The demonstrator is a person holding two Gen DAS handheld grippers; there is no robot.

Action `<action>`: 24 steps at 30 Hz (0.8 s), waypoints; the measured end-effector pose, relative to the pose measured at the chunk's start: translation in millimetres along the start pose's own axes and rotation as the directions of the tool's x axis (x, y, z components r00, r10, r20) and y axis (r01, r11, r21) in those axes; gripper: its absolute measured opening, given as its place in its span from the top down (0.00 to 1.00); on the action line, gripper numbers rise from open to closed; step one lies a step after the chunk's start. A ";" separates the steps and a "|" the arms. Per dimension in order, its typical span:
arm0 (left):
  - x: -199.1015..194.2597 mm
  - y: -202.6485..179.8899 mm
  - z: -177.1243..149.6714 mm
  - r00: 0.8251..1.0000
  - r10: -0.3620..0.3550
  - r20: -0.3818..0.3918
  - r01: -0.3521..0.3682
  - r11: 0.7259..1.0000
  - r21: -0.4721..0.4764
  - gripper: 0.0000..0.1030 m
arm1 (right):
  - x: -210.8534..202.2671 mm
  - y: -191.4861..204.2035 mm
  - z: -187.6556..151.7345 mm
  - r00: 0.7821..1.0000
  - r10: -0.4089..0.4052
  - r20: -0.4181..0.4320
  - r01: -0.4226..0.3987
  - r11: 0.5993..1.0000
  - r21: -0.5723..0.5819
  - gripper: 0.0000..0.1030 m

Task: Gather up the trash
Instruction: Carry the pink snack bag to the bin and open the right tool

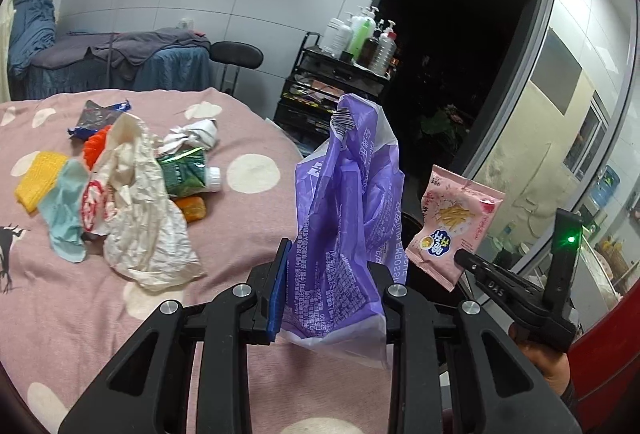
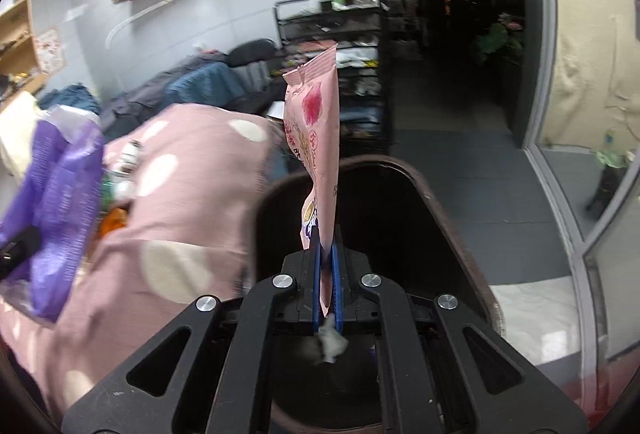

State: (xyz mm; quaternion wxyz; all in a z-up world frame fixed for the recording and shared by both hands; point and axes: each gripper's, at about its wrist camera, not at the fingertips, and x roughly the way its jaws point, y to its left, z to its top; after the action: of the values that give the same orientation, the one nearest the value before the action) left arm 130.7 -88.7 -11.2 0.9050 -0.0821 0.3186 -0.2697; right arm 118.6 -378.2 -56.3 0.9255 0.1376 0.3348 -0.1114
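Trash pile on pink spotted bedcover: crumpled paper, green tube, orange pkt. Dark bin just beside bed edge. L gripper clamped on purple bag, held up near bed edge. R gripper pinched tight on pink snack pkt, above bin mouth.

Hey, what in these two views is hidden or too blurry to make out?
- Left wrist view: the purple bag covers the left tool's right finger; whether it is gripped is unclear.
- Left wrist view: the crumpled white bag buries part of the trash pile.
- Right wrist view: the bin's inside is dark, its contents unreadable.
- Right wrist view: the pink snack packet shows edge-on, print unreadable.
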 end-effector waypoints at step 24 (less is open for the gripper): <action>39.6 -34.0 -3.7 0.995 -0.049 -0.091 0.054 0.997 0.061 0.72 | 29.7 -28.0 -26.0 0.992 -0.102 -0.080 0.108 0.991 0.078 0.29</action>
State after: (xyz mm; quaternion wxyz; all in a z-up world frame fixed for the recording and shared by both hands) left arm 139.4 -138.6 -24.3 0.8846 -0.0492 0.3481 -0.3064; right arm 117.2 -399.2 -99.8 0.8986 0.1618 0.3714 -0.1683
